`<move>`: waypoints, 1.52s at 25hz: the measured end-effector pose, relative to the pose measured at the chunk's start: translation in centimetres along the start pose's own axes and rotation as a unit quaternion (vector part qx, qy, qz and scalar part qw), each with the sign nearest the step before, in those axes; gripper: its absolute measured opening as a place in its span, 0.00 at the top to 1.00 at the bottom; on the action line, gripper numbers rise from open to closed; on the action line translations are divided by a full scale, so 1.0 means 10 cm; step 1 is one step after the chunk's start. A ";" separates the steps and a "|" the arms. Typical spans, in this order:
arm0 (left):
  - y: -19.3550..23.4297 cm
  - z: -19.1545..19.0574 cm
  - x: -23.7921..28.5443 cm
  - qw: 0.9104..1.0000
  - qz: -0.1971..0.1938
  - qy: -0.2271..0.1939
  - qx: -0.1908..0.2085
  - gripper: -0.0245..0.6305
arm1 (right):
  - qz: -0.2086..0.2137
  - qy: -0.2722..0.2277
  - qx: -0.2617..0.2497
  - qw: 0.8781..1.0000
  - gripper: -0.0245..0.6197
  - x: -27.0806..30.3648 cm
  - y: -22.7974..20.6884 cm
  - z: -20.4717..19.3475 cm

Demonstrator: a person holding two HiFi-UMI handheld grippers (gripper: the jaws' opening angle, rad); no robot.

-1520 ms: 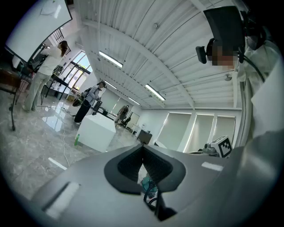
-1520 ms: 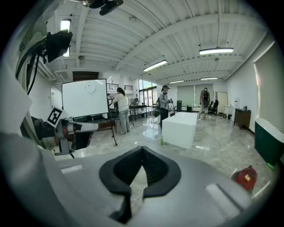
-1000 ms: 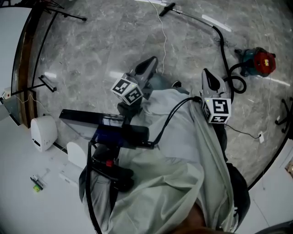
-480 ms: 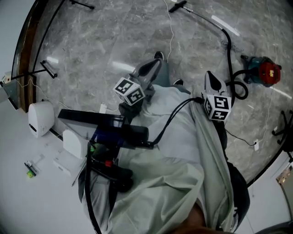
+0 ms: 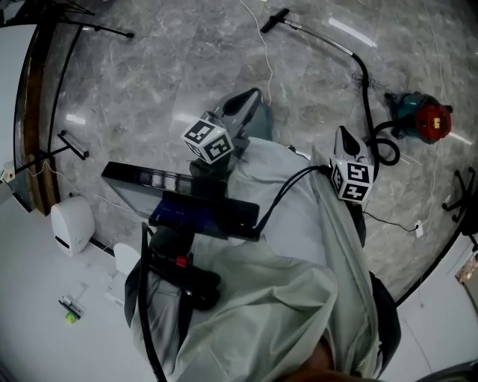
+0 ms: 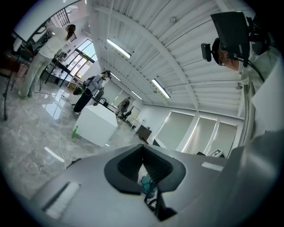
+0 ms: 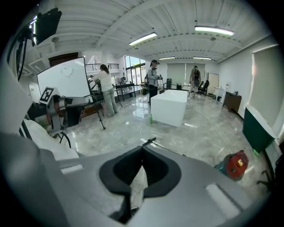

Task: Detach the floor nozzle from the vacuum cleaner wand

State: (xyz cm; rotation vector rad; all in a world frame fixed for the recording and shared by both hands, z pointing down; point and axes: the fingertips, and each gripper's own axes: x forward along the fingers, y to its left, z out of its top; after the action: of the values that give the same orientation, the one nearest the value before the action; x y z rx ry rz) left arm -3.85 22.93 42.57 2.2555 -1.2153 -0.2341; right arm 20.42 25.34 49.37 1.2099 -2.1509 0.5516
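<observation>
The vacuum cleaner's red and teal body (image 5: 418, 118) sits on the marble floor at the far right. Its black hose (image 5: 366, 82) runs up to the metal wand (image 5: 321, 33). The wand ends in the black floor nozzle (image 5: 275, 15) at the top of the head view. In the right gripper view, the nozzle (image 7: 149, 142) lies just beyond the jaws and the body (image 7: 234, 165) is at lower right. My left gripper (image 5: 252, 97) and right gripper (image 5: 341, 133) are held in front of my body. Both are shut on nothing and well short of the vacuum. Seen along each gripper's jaws, the left gripper (image 6: 142, 148) and right gripper (image 7: 142, 150) show meeting jaws.
A thin white cable (image 5: 267, 56) trails across the floor toward the nozzle. Tripod legs (image 5: 71, 142) and a white device (image 5: 72, 222) stand at the left. A large white block (image 7: 171, 106) and several people are farther off. A black stand (image 5: 463, 194) is at the right edge.
The head view has swung a little, so the floor things have shifted in the picture. Both grippers have drifted slightly against the floor and stay shut with nothing in them.
</observation>
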 end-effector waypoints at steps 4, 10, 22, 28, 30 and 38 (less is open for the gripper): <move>0.48 0.45 0.49 0.999 -0.031 0.019 0.000 0.95 | -0.026 0.006 0.026 0.999 0.96 0.36 -0.08 0.38; 1.12 1.16 1.03 0.997 -0.055 0.039 0.035 0.95 | -0.042 -0.003 0.024 0.999 0.96 0.89 -0.04 1.01; 1.90 1.17 1.45 0.997 0.038 0.061 0.014 0.95 | 0.018 0.007 -0.112 0.994 0.96 2.07 -0.14 1.79; 2.20 1.53 2.14 0.995 0.099 0.031 0.016 0.95 | 0.105 0.044 -0.129 0.985 0.96 2.98 -0.64 2.25; 2.30 1.66 2.39 0.993 0.117 0.020 0.018 0.95 | 0.140 0.057 -0.142 0.978 0.96 3.20 -0.76 2.36; 2.78 1.11 2.92 0.979 0.194 0.044 -0.039 0.95 | 0.240 0.136 -0.207 0.939 0.71 4.46 -1.07 1.94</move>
State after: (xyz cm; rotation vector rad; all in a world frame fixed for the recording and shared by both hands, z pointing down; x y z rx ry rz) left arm -11.43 -17.09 51.86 1.8930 -1.5363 -0.0303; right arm 5.90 -19.29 66.14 0.3555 -2.1692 0.4029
